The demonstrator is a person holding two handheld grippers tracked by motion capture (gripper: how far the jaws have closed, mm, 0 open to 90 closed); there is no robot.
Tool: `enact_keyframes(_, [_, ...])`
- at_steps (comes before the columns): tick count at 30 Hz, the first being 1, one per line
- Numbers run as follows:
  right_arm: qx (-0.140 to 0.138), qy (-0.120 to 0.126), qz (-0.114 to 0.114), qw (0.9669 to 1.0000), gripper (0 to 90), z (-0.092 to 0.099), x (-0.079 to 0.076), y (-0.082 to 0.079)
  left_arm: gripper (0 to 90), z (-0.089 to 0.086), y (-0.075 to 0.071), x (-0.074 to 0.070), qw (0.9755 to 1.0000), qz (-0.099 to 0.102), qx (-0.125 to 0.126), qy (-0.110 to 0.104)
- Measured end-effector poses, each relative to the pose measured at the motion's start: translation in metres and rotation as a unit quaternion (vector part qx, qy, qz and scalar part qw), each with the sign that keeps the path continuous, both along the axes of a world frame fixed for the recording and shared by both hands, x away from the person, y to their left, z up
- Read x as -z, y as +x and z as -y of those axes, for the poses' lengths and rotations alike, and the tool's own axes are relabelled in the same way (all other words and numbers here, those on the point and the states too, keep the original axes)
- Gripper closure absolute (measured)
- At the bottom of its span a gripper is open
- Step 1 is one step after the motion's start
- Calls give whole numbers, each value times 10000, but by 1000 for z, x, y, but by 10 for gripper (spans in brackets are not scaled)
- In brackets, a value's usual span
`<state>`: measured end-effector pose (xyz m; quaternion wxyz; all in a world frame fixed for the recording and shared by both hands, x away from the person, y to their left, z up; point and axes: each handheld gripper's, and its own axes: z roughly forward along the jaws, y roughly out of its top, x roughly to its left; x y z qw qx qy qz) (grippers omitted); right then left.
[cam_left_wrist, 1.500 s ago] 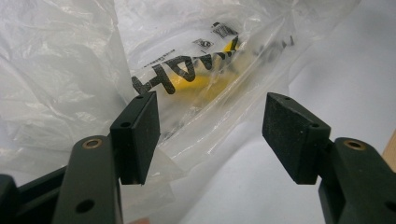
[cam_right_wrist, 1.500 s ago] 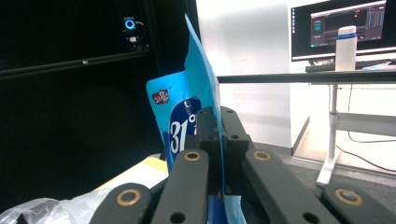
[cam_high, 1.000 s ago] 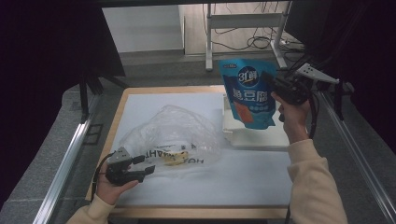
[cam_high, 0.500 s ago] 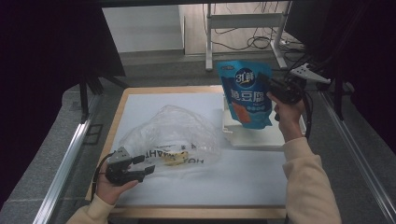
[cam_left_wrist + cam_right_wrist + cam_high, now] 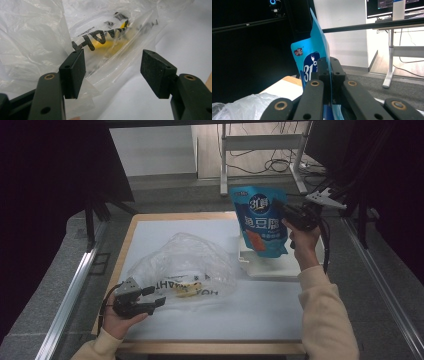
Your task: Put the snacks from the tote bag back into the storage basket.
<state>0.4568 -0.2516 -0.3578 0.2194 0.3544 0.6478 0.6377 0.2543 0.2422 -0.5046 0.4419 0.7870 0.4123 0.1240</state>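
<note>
left claw [image 5: 156, 296]: low at worktop's [image 5: 280, 320] near-left, lying level, spread; clear plastic bag [image 5: 185, 265] just beyond its tips, edge between jaws, unpinched | right claw [image 5: 278, 208]: raised far right, pinching blue pouch [image 5: 261, 220], which hangs above white tray [image 5: 280, 267]

White desk frame [image 5: 260, 150], cables [image 5: 280, 166] on wood floor, dark surroundings.

A blue snack pouch [image 5: 261, 220] with white lettering hangs upright in the air above a white tray at the counter's far right, pinched at its edge.
</note>
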Motion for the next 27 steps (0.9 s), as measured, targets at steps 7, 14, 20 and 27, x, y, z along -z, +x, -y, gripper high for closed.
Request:
enact_keyframes(7, [-25, 27, -43, 10000, 889, -2, 8, 8, 370, 1, 0, 0, 10000, 4, 5, 12])
enact_keyframes(14, [-8, 127, -130, 9998, 888, 0, 21, 15, 370, 1, 0, 0, 10000, 0, -18, 12])
enact_keyframes(20, [16, 315, -123, 9994, 888, 8, 26, 17, 370, 2, 0, 0, 10000, -6, -18, 25])
enact_keyframes(27, [12, 335, -63, 9994, 887, 10, 28, 20, 369, 1, 0, 0, 10000, 2, -23, 27])
